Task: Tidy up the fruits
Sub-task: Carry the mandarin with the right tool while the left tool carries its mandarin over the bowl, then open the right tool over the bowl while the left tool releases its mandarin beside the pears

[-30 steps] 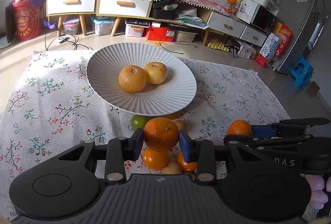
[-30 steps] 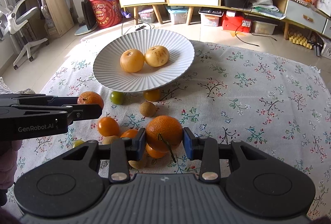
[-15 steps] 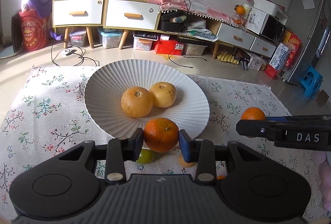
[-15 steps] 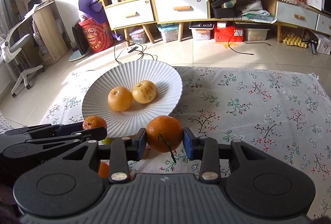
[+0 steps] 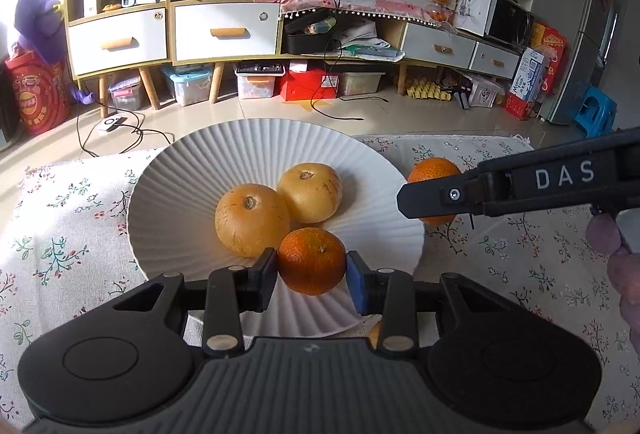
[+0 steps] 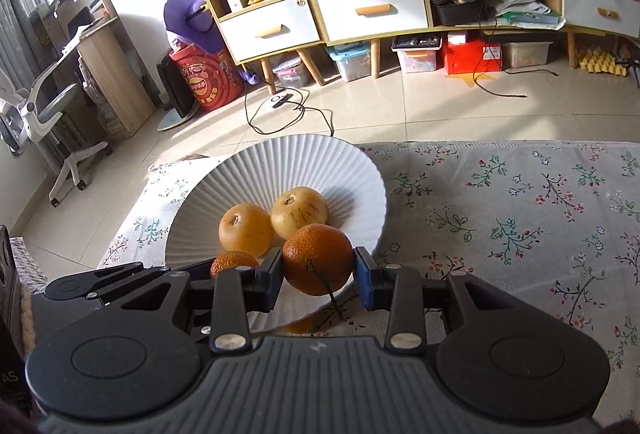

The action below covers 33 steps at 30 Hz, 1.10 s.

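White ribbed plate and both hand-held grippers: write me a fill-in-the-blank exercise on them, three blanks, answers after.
1. The white ribbed plate already holds ____ yellow-brown fruits.
2. The left hand-held gripper is shut on an ____.
3. The orange in the right hand-held gripper has a thin ____ hanging from it.

Missing words: two; orange; stem

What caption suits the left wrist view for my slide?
Left gripper holds an orange over the white plate beside two yellow fruits.
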Available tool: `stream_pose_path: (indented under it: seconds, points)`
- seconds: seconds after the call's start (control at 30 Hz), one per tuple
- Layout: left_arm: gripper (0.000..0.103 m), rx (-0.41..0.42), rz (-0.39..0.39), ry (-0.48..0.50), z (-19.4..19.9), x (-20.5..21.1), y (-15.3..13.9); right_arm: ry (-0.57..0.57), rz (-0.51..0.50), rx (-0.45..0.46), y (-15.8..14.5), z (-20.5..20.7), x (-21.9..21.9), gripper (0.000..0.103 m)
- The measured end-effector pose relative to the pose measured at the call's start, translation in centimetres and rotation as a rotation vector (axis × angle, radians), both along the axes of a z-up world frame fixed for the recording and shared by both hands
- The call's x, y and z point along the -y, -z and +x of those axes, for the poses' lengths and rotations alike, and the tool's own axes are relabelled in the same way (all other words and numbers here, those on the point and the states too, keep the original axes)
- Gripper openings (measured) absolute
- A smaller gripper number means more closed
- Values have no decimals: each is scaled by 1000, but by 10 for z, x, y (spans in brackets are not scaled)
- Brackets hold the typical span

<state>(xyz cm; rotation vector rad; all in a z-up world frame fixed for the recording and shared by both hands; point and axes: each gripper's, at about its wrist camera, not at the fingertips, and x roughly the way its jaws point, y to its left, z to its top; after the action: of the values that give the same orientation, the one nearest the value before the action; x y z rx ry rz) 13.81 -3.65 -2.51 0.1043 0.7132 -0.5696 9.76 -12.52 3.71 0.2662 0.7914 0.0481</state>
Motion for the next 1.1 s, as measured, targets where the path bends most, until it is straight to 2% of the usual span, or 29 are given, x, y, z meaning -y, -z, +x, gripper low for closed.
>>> stream_pose_path:
  seconds: [0.9,1.1]
  points:
    - [26,-9,7,20,11,1,4,-19,-23,-68,18,32,-15,35]
    - [44,-8,14,16,6,1,3,-2,5,-52,14,27,-13,48]
